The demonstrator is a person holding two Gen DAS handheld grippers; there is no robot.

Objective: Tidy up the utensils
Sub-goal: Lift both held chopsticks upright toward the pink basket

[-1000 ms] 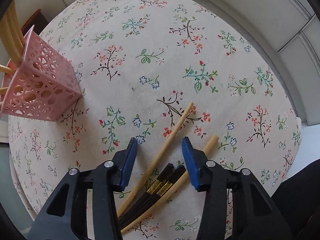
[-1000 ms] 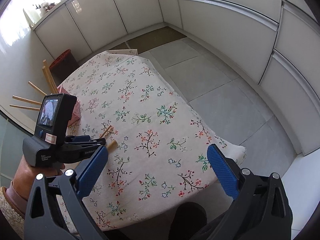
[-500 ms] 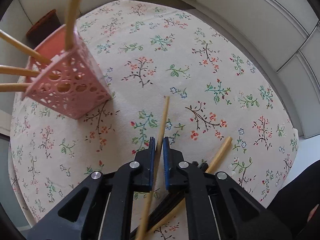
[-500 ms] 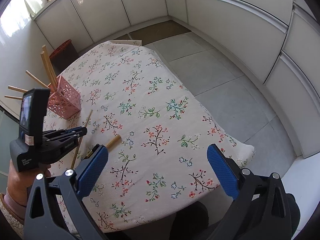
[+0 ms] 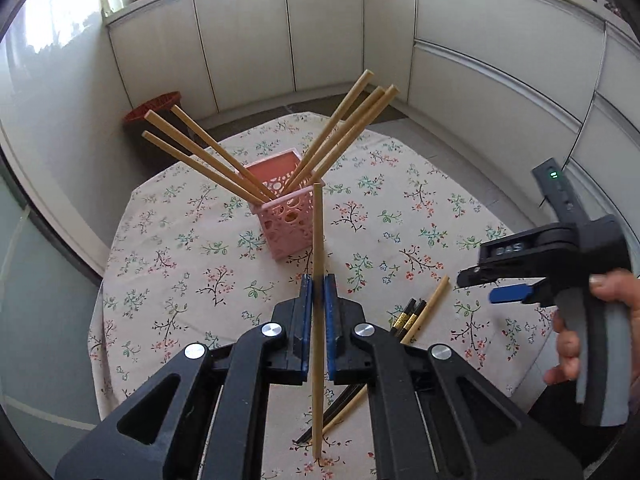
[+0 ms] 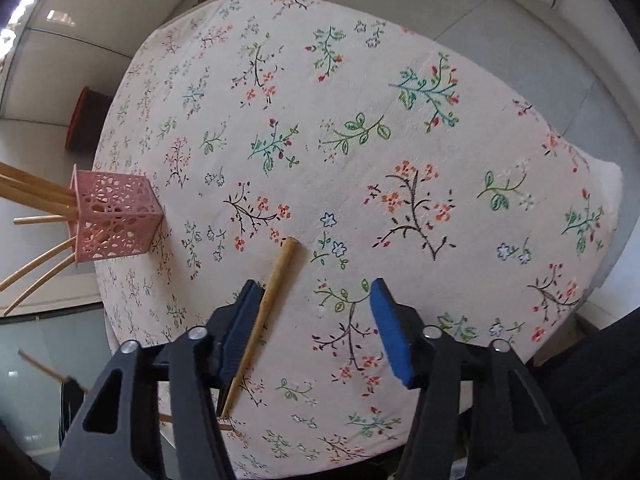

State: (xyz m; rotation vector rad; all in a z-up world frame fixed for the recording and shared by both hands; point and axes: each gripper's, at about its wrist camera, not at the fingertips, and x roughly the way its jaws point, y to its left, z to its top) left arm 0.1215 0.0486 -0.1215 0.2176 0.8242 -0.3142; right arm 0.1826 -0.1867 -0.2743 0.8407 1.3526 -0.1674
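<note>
the left tongs (image 5: pixel 318 300) are clamped on one bamboo chopstick (image 5: pixel 317 264), gripped partway along so that its free end points ahead toward the pink lattice holder (image 5: pixel 286 224); held like that, the stick looks ready to be tipped in with the others.

just beyond, near the bench's (image 5: pixel 168 264) near right edge, the unsorted utensils lie on the floral cloth (image 5: pixel 400 184): one more bamboo chopstick (image 5: pixel 430 308) and a pair of black chopsticks with gold bands (image 5: pixel 408 316) touching it. the right tongs (image 6: pixel 316 316) hang over them, pointing steeply down, their jaws closing. in the right wrist view the bamboo stick (image 6: pixel 266 308) lies just inside the left pad, with the other pad well apart from it, so nothing is pinched yet. a hand (image 5: pixel 588 320) works that gripper's handle at the right of the left wrist view.

further in, toward the middle of the bench, the holder stands upright with several bamboo chopsticks (image 5: pixel 344 136) fanned out against its rim, leaning both ways because the cup is short. past the far edge a reddish basket (image 5: pixel 154 104) sits on the floor below the white cabinets (image 5: pixel 248 36).
</note>
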